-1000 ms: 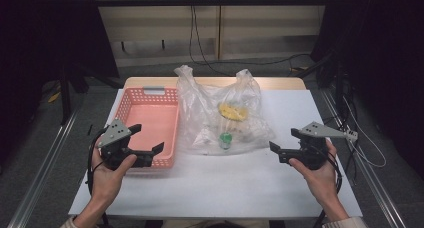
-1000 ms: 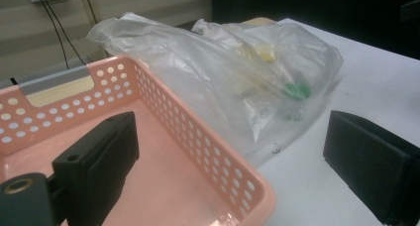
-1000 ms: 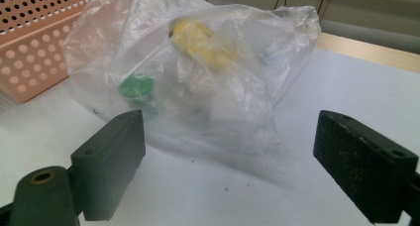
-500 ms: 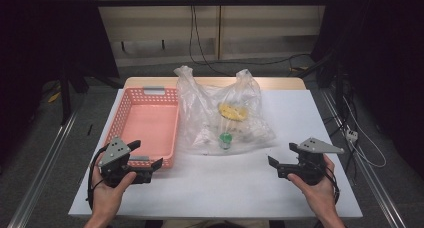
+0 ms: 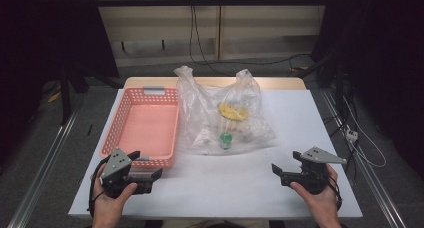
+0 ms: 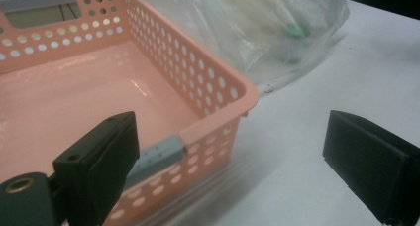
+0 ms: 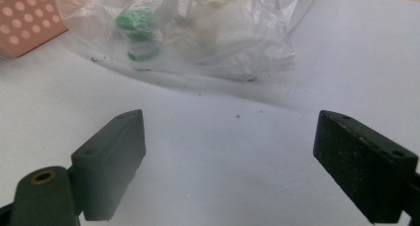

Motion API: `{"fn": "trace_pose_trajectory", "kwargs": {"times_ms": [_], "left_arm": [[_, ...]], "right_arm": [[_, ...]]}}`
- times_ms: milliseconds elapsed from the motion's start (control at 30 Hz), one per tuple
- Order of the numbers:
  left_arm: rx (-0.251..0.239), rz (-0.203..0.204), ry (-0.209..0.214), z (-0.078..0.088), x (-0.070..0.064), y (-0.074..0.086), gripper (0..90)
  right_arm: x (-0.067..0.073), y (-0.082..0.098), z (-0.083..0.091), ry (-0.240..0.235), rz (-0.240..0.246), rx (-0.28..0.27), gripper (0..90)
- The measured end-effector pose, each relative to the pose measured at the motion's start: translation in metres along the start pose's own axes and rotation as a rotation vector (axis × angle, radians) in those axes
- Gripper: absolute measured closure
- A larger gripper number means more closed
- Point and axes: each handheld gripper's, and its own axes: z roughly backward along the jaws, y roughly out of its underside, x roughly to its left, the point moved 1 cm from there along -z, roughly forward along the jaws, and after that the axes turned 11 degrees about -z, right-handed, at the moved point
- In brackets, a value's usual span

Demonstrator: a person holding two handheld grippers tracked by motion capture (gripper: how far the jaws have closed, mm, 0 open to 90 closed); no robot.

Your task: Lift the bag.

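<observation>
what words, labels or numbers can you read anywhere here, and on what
No text can be read in any of the views.
The pink basket has plain perforated walls and a grey handle strip, no label.
The items inside the clear plastic bag, one yellow and one green-capped, are too blurred through the film to show any print.
The left gripper, the right gripper and the white table carry no markings.

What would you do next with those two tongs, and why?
Probably bring the right tongs forward toward the clear plastic bag. Both tongs stand open and hold nothing; the left tongs sit by the near corner of the pink basket, which looks empty. The bag's contents, one green-capped, lie straight ahead of the right tongs.
</observation>
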Motion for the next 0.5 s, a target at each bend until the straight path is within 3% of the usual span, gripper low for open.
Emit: {"fn": "trace_pose_trajectory", "kwargs": {"times_ms": [100,233,400,500], "left_arm": [[0.019,-0.008,0.011,-0.002,-0.005,0.007,7.0],[-0.005,-0.015,-0.014,0.003,-0.008,0.013,7.0],[-0.035,0.015,-0.044,0.009,-0.006,0.016,6.6],[-0.047,0.038,-0.003,0.007,-0.006,0.016,6.2]], "right_arm": [[-0.002,0.007,-0.002,0.001,-0.014,0.008,13.3],[-0.002,0.009,-0.004,-0.002,-0.011,0.016,13.2],[-0.001,0.010,-0.002,-0.008,0.005,0.010,13.2],[-0.001,0.009,-0.003,-0.007,0.008,0.010,13.2]]}}
